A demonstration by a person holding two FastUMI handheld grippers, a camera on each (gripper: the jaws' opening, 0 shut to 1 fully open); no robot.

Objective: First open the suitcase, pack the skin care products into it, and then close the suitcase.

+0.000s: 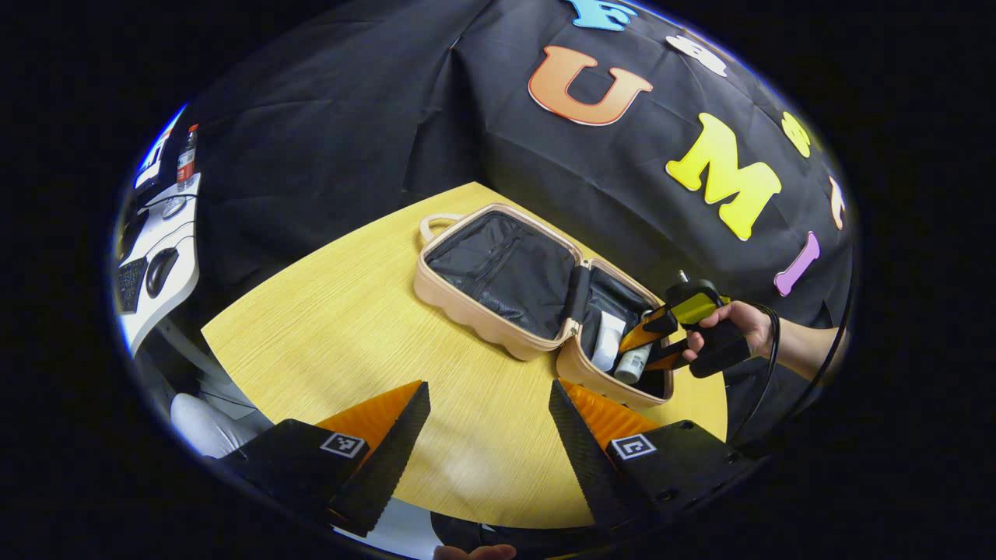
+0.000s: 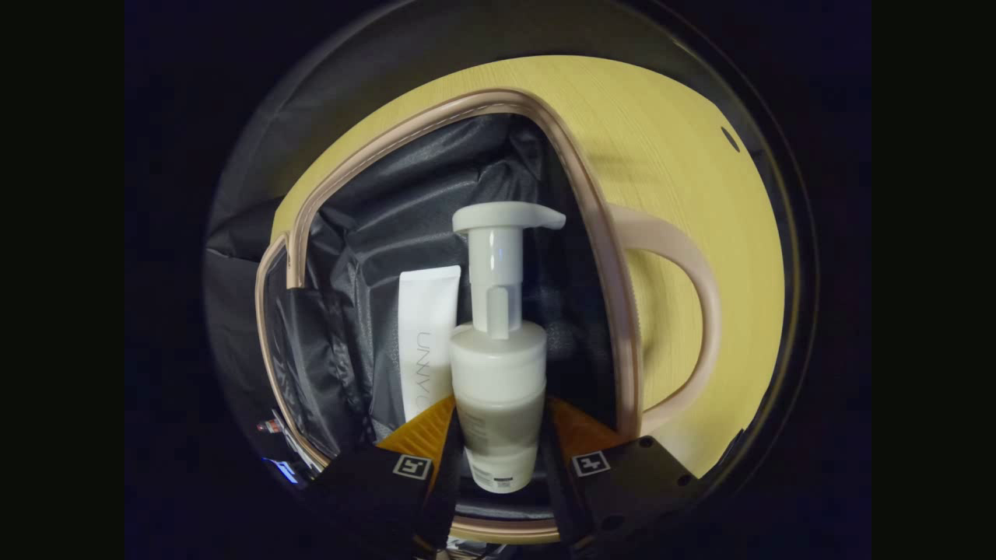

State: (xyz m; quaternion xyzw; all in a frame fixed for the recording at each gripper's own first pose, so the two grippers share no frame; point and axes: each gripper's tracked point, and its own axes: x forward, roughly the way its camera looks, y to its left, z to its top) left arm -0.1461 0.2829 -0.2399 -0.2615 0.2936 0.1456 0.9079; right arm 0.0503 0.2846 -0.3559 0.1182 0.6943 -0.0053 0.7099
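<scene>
Right gripper view — one pump bottle (image 2: 498, 373), one tube (image 2: 424, 334).

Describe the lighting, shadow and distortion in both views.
Left gripper view: even light, the table edge bowed by the fisheye lens, the open suitcase sharp. Right gripper view: dimmer, the suitcase lining in shadow, the pump bottle brightly lit and crisp between the right gripper fingers, its rim curved.
</scene>
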